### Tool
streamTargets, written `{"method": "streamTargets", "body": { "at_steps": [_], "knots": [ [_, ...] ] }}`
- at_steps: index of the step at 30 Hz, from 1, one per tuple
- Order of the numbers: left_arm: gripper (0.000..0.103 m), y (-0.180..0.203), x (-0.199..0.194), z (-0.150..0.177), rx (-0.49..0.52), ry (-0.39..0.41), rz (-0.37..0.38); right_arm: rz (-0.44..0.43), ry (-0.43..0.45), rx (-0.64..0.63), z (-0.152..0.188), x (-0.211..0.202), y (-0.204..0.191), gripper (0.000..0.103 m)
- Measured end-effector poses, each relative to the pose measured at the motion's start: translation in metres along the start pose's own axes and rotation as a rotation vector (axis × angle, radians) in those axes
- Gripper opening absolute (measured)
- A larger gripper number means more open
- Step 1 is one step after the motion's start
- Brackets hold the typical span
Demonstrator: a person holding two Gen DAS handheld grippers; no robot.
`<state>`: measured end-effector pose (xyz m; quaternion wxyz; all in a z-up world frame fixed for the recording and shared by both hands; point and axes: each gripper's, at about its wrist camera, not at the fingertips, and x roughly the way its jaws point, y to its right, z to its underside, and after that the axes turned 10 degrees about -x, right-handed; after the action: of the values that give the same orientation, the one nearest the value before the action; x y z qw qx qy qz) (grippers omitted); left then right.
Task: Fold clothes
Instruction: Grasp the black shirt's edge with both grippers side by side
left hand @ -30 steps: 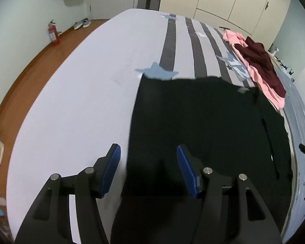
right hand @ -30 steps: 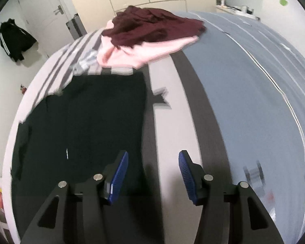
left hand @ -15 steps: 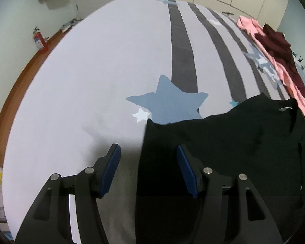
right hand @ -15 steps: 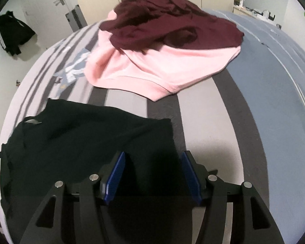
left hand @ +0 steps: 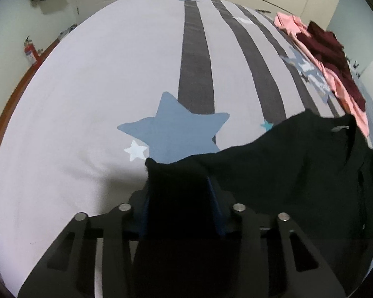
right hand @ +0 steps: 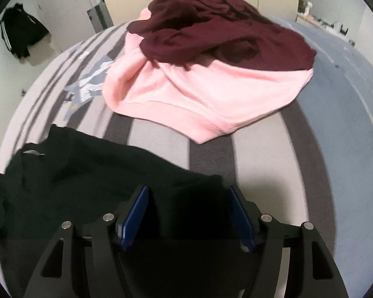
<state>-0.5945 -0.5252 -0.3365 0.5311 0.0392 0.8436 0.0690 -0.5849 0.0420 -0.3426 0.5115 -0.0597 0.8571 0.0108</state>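
Two corners of my black garment (left hand: 273, 173): left gripper (left hand: 179, 198) closing on one (pads pressing fabric), right gripper (right hand: 189, 213) opening around the other.

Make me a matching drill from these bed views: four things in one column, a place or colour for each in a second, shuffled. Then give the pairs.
Things
1. black garment
2. maroon garment
3. big star
4. fire extinguisher

Matches
A. blue print on the bedcover
B. lying on top of the pink garment
C. red, on the floor by the wall
D. between the fingers of both grippers

Pairs: 1-D, 2-B, 3-A, 4-C
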Motion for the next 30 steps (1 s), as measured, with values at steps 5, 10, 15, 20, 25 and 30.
{"method": "streamTargets", "body": {
  "at_steps": [5, 10, 15, 20, 25, 30],
  "knots": [
    [0.011, 0.006, -0.001, 0.001, 0.026, -0.004, -0.003, 0.009, -0.022, -0.016, -0.001, 0.005, -0.002, 0.066],
    [0.008, 0.011, -0.007, 0.000, 0.013, 0.014, -0.014, -0.044, -0.030, -0.035, -0.007, 0.008, -0.005, 0.019],
    [0.008, 0.012, -0.027, 0.001, -0.003, 0.057, -0.002, -0.064, -0.007, -0.048, -0.005, -0.008, -0.008, 0.011],
    [0.007, 0.015, -0.065, 0.010, 0.000, 0.104, 0.028, -0.084, 0.053, -0.032, 0.006, -0.041, -0.010, 0.011],
    [0.007, 0.010, -0.109, 0.029, -0.015, 0.162, 0.083, -0.089, 0.097, -0.042, 0.018, -0.081, -0.019, 0.011],
    [0.007, -0.004, -0.177, 0.078, -0.081, 0.217, 0.125, -0.115, 0.149, -0.027, 0.059, -0.143, -0.034, 0.011]
  ]
}}
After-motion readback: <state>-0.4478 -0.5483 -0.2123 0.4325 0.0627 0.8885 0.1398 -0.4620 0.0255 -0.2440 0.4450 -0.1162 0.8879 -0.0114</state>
